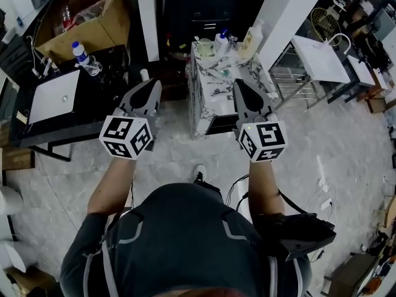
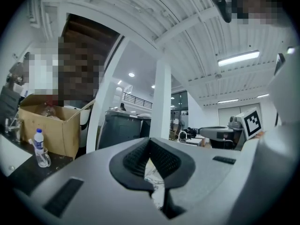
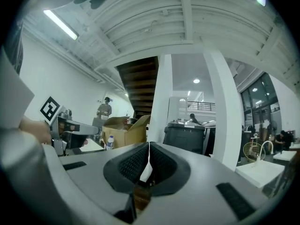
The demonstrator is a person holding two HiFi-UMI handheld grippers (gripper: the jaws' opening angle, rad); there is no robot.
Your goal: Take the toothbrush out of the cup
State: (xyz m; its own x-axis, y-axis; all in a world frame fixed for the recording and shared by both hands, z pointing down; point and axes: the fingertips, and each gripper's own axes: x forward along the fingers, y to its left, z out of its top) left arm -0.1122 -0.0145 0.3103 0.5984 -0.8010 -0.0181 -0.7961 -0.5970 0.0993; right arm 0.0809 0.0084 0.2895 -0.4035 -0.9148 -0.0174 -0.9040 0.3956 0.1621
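Note:
In the head view a small marble-topped counter stands ahead of me on the floor. At its far end are a pale green cup, a blue-capped bottle and a yellowish bottle. No toothbrush can be made out at this distance. My left gripper is held level to the left of the counter, and my right gripper hovers over its near part. Both are well short of the cup. In the left gripper view the left gripper is shut and empty. The right gripper is likewise shut on nothing.
A black table at the left carries a white board and a water bottle, with a cardboard box behind. A white pillar rises beyond. A wire rack and a white table stand at the right.

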